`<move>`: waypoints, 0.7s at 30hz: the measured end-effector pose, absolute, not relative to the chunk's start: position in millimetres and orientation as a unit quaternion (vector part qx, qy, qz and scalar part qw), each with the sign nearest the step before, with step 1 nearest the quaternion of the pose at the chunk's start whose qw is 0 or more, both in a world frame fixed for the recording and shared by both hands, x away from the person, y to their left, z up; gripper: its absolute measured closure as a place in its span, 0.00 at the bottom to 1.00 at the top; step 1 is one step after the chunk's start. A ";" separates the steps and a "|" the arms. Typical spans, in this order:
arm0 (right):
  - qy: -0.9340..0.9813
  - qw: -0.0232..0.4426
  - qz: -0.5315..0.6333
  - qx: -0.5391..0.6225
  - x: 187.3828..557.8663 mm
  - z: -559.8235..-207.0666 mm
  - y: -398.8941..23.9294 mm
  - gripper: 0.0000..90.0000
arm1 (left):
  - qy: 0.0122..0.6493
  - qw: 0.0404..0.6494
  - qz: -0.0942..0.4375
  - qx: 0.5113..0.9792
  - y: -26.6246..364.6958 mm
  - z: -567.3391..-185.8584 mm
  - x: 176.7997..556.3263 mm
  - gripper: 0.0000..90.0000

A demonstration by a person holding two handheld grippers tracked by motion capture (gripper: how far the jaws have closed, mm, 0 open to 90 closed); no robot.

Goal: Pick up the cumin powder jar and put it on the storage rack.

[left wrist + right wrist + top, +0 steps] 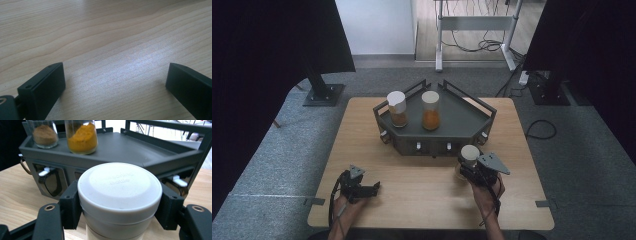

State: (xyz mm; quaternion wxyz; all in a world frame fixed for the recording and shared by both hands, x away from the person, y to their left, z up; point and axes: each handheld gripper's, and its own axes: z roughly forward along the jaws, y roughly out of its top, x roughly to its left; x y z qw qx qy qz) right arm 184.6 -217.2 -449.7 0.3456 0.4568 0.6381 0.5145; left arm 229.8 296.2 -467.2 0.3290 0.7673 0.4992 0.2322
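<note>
Right gripper (120, 206) jaws tight around white-lidded jar (120, 192); left gripper (113, 85) jaws wide, empty.

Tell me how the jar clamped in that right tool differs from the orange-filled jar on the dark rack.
The clamped jar stands on the wooden table, gripped at its lid by the right gripper; the orange-powder jar stands free on the rack. The orange-powder jar's contents show plainly; the clamped jar's are hidden. Both are upright with pale round lids.

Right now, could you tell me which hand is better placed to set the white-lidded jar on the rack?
Right, I think. The right gripper is shut on the jar beside the rack; the left gripper rests open over bare table.
</note>
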 end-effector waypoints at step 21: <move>0.646 0.340 0.517 0.447 189.6 -407.3 -218.6 0.37 | 0.500 0.330 0.232 0.767 296.1 -467.5 229.8 0.02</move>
